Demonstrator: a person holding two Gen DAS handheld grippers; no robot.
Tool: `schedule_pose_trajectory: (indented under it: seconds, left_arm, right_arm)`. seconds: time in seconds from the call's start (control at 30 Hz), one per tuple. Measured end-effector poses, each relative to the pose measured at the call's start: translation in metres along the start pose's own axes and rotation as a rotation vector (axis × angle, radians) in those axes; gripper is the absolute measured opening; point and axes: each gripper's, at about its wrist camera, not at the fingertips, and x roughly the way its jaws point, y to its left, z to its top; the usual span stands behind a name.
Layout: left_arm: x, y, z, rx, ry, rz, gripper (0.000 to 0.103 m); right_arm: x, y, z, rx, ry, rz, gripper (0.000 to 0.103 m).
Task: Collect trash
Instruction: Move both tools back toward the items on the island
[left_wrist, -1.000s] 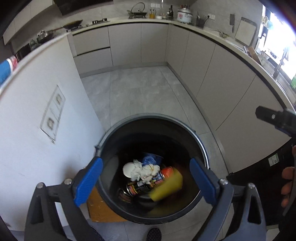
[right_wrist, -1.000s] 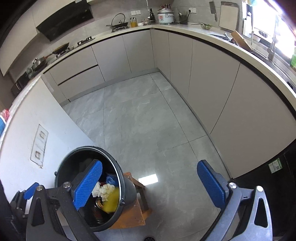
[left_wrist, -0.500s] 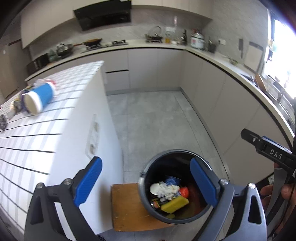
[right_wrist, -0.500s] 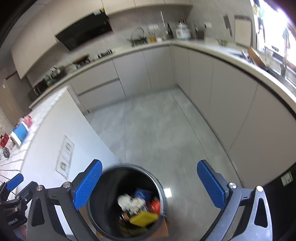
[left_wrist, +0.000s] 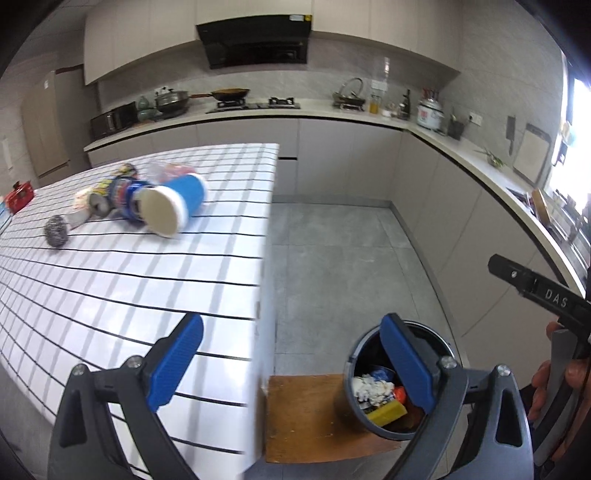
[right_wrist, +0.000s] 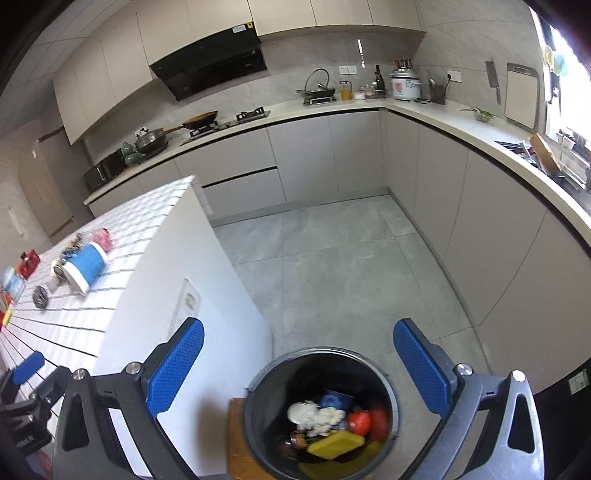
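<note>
The left gripper (left_wrist: 291, 362) now sits much higher and further back from the trash bin (left_wrist: 349, 398), which has shrunk from filling its view to a small shape low at the right on the wooden stool (left_wrist: 306, 413); the tiled counter (left_wrist: 129, 266) with the blue cup (left_wrist: 173, 206) and steel scrubber (left_wrist: 56, 230) has come into view left of the bin. The right gripper (right_wrist: 299, 369) has shifted from beside the bin to directly above the trash bin (right_wrist: 321, 410). The yellow sponge (right_wrist: 336, 445) now lies settled in the bin.
</note>
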Motion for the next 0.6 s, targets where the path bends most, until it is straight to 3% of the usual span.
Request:
schedule_pose_trajectory:
  seconds: [0.6]
  left_arm:
    - [-0.004,0.198,0.018,-0.152,-0.014,0.119,0.097]
  right_arm:
    - [0.021,0.195,0.017,-0.118,0.012,0.099,0.103]
